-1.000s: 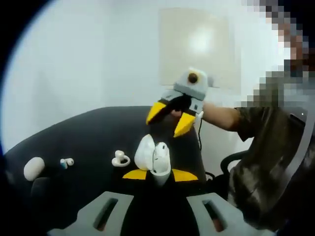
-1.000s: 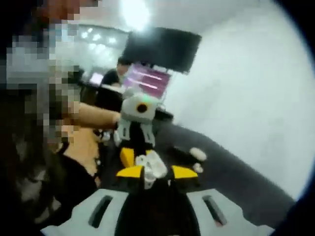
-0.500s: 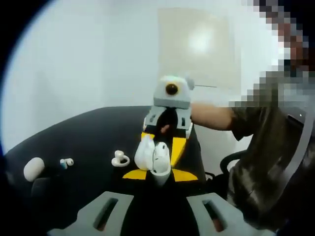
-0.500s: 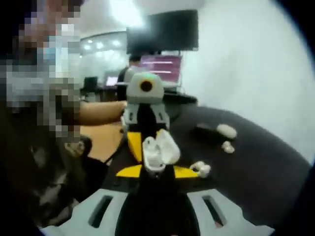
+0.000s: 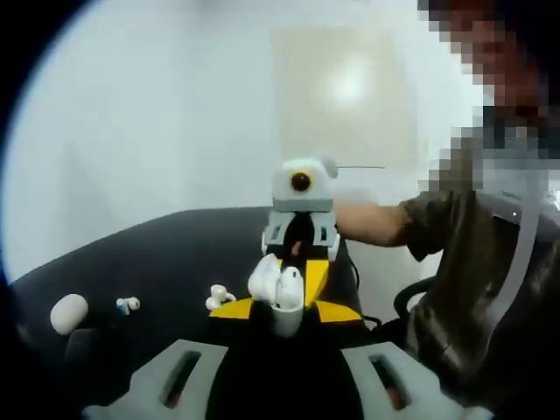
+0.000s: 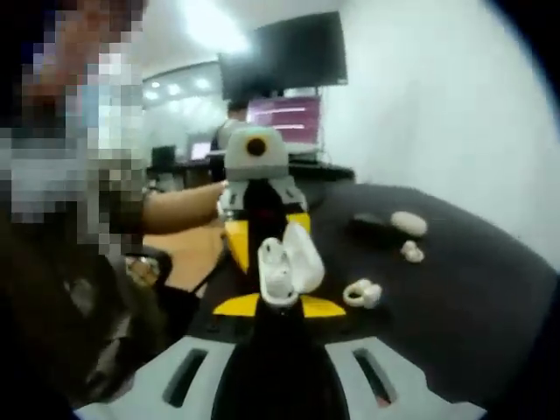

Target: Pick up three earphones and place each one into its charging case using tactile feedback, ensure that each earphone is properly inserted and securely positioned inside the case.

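White charging case lid open

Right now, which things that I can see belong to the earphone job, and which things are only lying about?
Belong to the job:
open charging case, held in the left gripper
right gripper
ring-shaped earphone
small earbud
oval white case

Only lying about:
wall monitor
lit screen

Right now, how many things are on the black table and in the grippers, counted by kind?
Open charging case, held between the jaws: 1, open white case.
Closed white case on the table: 1, oval case.
Loose earphones on the table: 2, ear-hook earphone and small earbud.
Total: 4 things.
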Motion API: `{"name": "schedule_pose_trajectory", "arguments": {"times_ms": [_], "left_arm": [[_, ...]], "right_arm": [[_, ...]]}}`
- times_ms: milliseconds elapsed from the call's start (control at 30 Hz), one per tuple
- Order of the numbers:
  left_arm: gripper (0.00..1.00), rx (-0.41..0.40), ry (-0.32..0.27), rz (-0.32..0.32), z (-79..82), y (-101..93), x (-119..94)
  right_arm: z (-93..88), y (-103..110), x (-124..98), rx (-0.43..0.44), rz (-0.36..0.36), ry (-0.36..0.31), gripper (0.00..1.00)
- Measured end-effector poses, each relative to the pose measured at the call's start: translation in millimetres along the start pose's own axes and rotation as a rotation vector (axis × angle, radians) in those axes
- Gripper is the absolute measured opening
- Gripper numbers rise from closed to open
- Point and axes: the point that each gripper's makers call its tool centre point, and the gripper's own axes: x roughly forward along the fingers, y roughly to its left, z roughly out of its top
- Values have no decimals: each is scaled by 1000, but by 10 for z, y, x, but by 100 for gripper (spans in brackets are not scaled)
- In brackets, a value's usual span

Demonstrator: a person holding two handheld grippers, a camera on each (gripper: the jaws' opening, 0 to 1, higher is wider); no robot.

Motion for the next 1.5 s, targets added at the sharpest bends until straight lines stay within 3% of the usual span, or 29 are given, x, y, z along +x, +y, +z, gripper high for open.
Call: {"name": "schedule_pose_trajectory", "arguments": {"times_ms": [167, 433, 600, 767, 933, 1100, 1133, 1200, 1233, 1300, 1333, 1367, 1500], "left_arm": [[23, 18, -8, 5, 20, 17, 8], [15, 88, -32, 32, 75, 23, -17], [16, 103, -41, 48, 62, 47, -11], [21, 137, -4, 45, 4, 28, 5], [12, 70, -125, 47, 211, 55, -102], [6, 11, -113, 42, 199, 117, -92], [6, -19, -111, 39, 194, 128, -89], [7, -38, -96, 60, 162, 185, -67], [9, -41, -57, 80, 90, 221, -59], [10, -38, 2, 47, -11, 162, -10], [11, -36, -2, 47, -15, 156, 27], [12, -35, -12, 47, -5, 157, 28], [27, -57, -26, 56, 6, 184, 4]], "right_arm": [[18, 26, 37, 26, 27, -2, 17], [1, -33, 42, 227, 24, -4, 17], [10, -46, 58, 211, 43, -14, 17], [13, -55, 58, 242, 56, -19, 17], [24, -58, 52, 274, 73, -21, 17], [36, -74, 50, 337, 84, -12, 17], [38, -75, 50, 316, 83, -16, 18], [22, -173, 42, 183, 10, -25, 25], [10, -233, 28, 95, -53, -25, 31], [-28, -280, 10, -69, -140, 3, 38], [56, -213, 16, -106, -128, -43, 38], [34, -184, 26, -122, -124, -31, 38], [3, -215, 24, -18, -113, -24, 37]]}}
